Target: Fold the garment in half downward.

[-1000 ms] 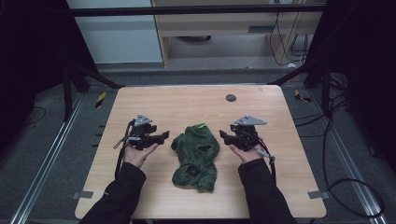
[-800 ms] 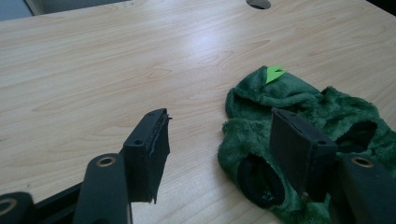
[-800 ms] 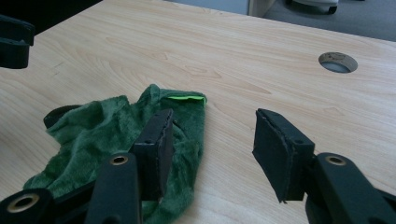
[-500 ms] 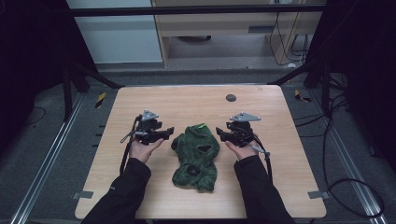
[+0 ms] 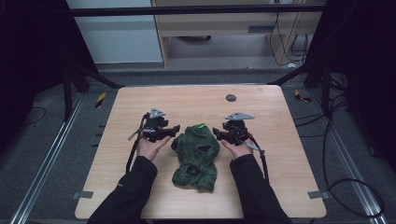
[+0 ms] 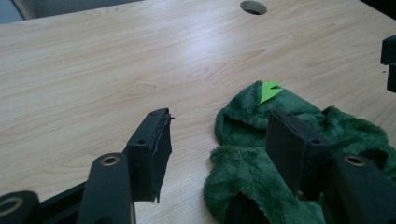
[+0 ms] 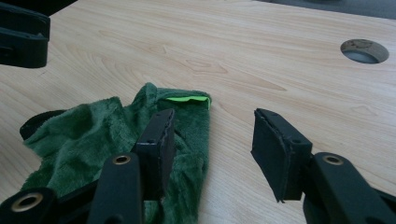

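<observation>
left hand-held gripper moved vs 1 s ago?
Yes. The left hand-held gripper has shifted right, toward the green garment and off the table's left edge, its open jaws closing slightly on nothing.

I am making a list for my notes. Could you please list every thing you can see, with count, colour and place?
cloth: one, dark green, fuzzy, crumpled at table centre, with a bright green tag at its far edge
table: one, light wood
hole: one, round, far side of table
left gripper: one, black, fingers open, at cloth's left edge
right gripper: one, black, fingers open, at cloth's right edge
sleeves: two, black, near edge
</observation>
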The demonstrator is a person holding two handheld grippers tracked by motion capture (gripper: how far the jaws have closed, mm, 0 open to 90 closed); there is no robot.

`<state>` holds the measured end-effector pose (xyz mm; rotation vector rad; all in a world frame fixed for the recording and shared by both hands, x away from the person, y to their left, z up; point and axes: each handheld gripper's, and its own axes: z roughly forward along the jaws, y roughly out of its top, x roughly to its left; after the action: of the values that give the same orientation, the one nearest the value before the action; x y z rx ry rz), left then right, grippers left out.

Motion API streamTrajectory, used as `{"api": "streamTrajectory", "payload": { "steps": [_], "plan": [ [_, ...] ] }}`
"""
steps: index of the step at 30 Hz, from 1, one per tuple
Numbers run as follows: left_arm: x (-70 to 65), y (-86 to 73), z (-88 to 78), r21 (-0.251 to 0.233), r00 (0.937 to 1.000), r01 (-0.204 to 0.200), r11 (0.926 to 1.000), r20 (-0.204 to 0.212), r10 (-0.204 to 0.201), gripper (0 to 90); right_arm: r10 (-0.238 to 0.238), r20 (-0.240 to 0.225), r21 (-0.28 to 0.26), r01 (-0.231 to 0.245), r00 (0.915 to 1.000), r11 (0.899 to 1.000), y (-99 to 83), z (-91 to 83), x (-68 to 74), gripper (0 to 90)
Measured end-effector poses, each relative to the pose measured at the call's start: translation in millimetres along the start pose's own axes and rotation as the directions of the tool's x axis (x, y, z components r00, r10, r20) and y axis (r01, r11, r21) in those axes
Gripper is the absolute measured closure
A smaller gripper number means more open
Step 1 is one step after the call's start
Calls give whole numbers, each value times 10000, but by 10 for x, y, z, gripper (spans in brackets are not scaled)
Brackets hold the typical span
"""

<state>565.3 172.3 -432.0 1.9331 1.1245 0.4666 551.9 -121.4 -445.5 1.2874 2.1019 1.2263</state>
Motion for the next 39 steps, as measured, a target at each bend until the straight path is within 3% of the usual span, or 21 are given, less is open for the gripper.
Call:
{"api": "streamTrajectory", "payload": {
  "steps": [23,39],
  "plan": [
    [-13,-126,356,788,9999,74,9969,133,-84,441,38,-59,805,-33,10000,9968,-87,300,8,511],
    [17,-260,533,1450,9995,237,9891,168,-264,481,83,-223,1378,-51,9997,9904,-225,432,15,535]
  ]
}}
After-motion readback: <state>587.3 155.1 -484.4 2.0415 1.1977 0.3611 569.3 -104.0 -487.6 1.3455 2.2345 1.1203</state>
